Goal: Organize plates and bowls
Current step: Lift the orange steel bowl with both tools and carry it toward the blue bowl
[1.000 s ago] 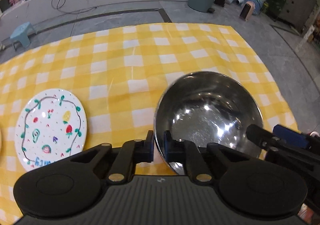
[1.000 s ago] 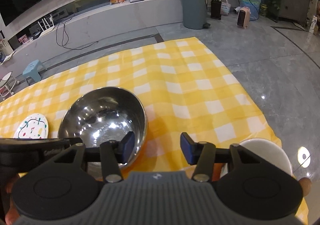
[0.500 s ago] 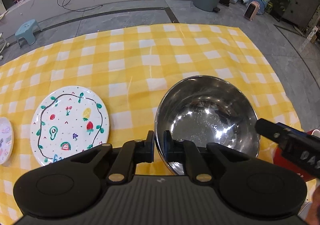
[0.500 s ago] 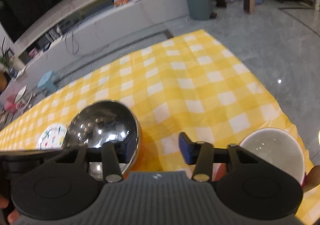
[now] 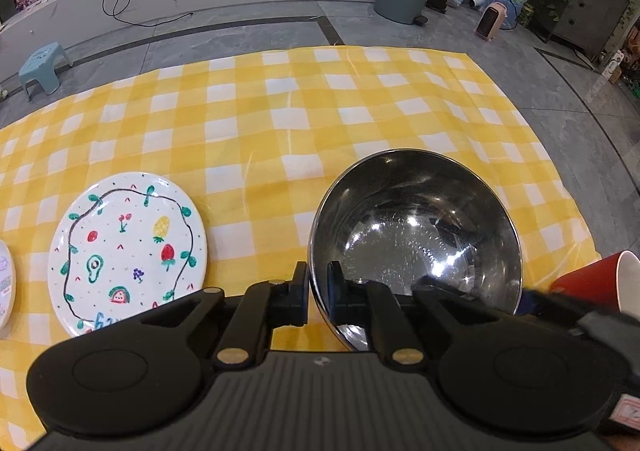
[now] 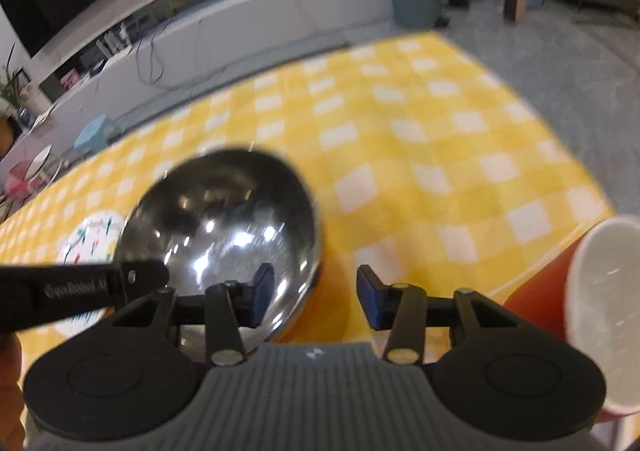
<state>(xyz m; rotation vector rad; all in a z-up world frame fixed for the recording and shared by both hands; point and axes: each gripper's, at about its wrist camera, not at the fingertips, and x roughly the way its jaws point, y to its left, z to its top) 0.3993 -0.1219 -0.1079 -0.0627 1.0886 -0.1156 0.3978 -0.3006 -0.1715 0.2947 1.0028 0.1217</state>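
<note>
Shiny round steel bowl (image 5: 416, 235) near the yellow-checked counter's (image 5: 280, 111) right edge, rim pinched by left hand-held gripper (image 5: 318, 293). Right hand-held gripper (image 6: 316, 297) half-open, jaws just widening, empty, beside red paper cup (image 6: 600, 307).

i see: bowl (image 5: 416, 235) polished mirror-like steel | plate (image 5: 128, 251) glossy painted ceramic | tablecloth (image 5: 320, 111) smooth checked sheet, faint sheen

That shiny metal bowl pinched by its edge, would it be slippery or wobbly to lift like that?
Probably slippery: the metal bowl is polished smooth, and the left tongs pinch only its thin rim. Likely stiff and light, being thin steel. Held at one edge, it may well tilt or swing.
</note>
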